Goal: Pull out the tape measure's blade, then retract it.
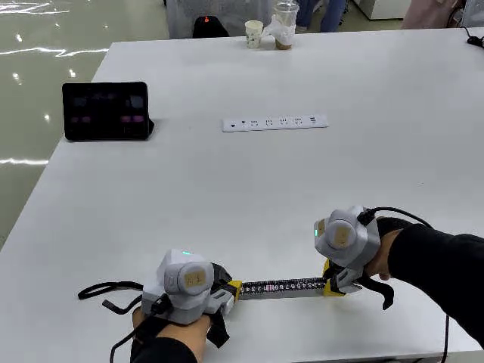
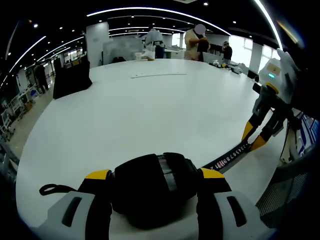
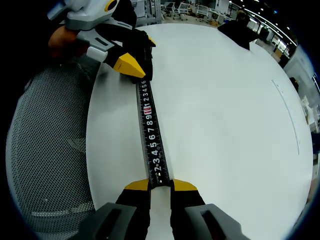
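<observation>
Tape measure [image 2: 155, 192] at the table's [image 1: 227, 181] near edge, clamped in your left gripper [image 2: 155, 175], blade [image 3: 150, 125] tip pinched by your right gripper [image 3: 160, 186]: pull straight, low and flat, body steady.

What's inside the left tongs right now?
The black tape measure case, clamped in the left tongs. Its blade runs out to the right tongs, which cover its tip.

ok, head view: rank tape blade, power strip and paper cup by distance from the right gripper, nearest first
1. tape blade: pinched in the right gripper, at the near edge.
2. power strip: mid-table, farther back.
3. paper cup: at the far edge.
</observation>
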{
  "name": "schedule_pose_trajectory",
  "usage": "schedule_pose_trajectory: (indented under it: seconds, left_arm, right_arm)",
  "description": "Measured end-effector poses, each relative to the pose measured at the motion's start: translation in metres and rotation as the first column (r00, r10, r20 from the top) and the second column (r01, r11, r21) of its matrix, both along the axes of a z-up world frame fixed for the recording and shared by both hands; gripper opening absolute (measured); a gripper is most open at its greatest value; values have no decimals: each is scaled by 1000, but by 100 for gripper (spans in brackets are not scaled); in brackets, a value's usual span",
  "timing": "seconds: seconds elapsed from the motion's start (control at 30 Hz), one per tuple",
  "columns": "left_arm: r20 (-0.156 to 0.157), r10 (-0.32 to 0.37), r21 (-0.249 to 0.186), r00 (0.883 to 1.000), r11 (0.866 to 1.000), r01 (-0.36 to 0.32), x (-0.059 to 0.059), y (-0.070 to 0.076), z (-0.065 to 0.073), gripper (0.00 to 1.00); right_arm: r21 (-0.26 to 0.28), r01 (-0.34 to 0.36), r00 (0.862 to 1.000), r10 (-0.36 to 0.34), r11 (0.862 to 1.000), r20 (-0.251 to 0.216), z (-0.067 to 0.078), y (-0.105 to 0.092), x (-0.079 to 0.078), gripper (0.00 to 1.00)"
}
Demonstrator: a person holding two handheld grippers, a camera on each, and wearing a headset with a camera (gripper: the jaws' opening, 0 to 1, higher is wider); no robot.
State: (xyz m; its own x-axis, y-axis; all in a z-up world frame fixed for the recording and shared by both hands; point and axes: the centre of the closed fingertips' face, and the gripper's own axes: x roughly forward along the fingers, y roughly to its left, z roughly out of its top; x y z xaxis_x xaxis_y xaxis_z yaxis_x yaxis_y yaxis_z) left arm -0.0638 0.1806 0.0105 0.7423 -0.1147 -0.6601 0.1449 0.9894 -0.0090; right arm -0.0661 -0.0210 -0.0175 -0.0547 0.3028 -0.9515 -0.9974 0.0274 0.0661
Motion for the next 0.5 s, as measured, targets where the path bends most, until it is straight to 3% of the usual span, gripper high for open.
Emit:
schedule_pose_trajectory:
  seconds: [0.5]
  left_arm:
    - [-3,0,1,1000,1000,0,0,0,0,64]
  right_arm:
    - [-4,1,1000,-1,1000,0,0,6,-1,11]
